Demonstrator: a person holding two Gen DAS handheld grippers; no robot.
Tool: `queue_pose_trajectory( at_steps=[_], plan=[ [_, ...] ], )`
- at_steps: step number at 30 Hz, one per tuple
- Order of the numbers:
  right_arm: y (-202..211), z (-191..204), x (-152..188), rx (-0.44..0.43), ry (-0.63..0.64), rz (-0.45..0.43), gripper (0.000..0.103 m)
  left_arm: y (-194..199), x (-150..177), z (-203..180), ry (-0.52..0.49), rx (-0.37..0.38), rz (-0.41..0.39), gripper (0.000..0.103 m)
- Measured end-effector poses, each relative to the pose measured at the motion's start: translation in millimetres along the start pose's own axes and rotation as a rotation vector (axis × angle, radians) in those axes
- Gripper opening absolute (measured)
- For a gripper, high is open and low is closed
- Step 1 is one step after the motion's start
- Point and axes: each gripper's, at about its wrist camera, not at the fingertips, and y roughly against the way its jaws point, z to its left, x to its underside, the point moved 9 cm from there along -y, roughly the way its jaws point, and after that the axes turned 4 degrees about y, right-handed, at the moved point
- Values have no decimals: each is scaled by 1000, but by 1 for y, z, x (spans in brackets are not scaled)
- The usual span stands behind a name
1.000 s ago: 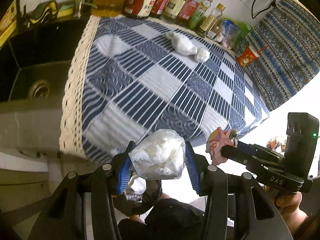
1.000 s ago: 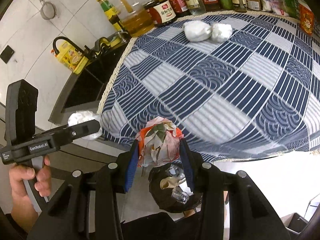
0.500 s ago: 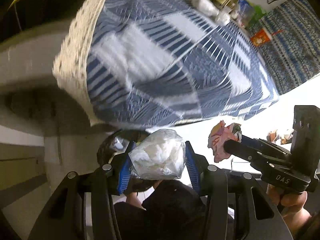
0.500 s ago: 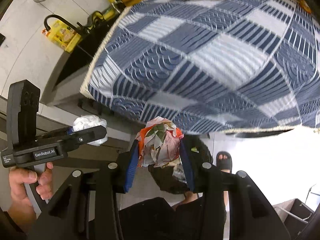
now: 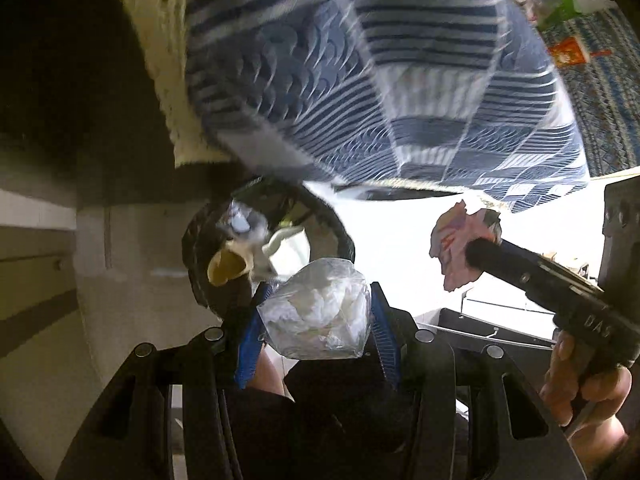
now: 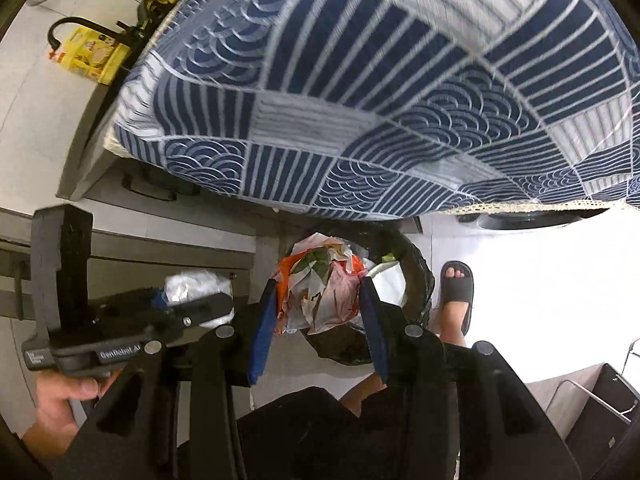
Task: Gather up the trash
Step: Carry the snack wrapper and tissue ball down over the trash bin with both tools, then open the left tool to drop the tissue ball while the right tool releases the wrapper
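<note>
The left tongs [image 5: 314,312] were clenched on a clear plastic bag [image 5: 316,316]. The bag was glossy and creased, stuffed with crumpled white tissue, and bulged between the blue ribbed pads. It hung just above the near rim of the trash bin [image 5: 200,268].

The right tongs [image 6: 318,300] were clenched on a crumpled paper wad [image 6: 320,288]. The wad was irregular and sharply folded, printed in orange, pink, green and white. It hung over the open mouth of the trash bin, slightly toward the near rim.

The trash bin was round and lined with a wrinkled black plastic film. It held pale scraps, a white crumpled piece and a tan curved piece; their materials could not be told.

The bench [image 6: 80,184] stood beyond the trash bin, and the bin sat partly under its edge. A quilted cloth [image 6: 360,92] covered the bench, with navy and white patches of stripes and wave scales and a cream lace hem. A foot in a dark rubber slide sandal [image 6: 456,288] stood on the pale floor just to the right of the trash bin.
</note>
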Motion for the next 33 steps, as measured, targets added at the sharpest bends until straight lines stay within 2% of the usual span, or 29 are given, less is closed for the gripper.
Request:
queue_pose_trajectory(
  at_steps=[10,19,20,22,23,33],
  plan=[
    [-44,-14,6,-18,-56,63,42,-50,21,27,74,-34,88,47],
    [-66,-19,0,-30,-64,88,43,-75,26,34,121,-45,118,47],
    [-67,-19,-1,-33,-65,91,44,-76,25,35,123,-51,118,49],
    [-68,-16,-3,-43,-68,90,48,-78,26,36,134,-52,130,66],
    [-67,-16,-3,-47,-71,88,53,-78,26,37,138,-55,132,75],
    [-62,-18,-10,-70,-82,89,58,-70,22,43,162,-73,109,77]
  ],
)
